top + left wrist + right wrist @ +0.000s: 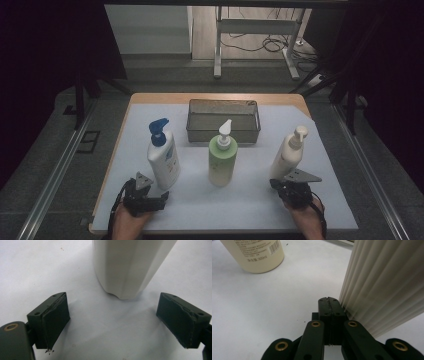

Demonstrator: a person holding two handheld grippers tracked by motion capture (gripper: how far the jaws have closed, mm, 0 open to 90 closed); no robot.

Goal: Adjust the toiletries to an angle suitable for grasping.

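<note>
Three pump bottles stand in a row on a white mat [250, 200]: a white one with a blue pump [164, 159], a pale green one [221, 159] and a ribbed cream one [288, 154]. My left gripper [147, 192] sits just in front of the blue-pump bottle. In the left gripper view its jaws [113, 317] are wide apart, and the bottle's white base [130, 267] stands just beyond them, untouched. My right gripper [276, 184] is at the foot of the ribbed bottle. It is shut on nothing [328, 300], its right side close against the ribbed wall [384, 285].
A grey metal mesh basket [223, 102] stands behind the green bottle, at the back of the mat. The green bottle's base [254, 255] shows at the upper left of the right gripper view. The wooden table edge [112, 165] runs along the mat's left side.
</note>
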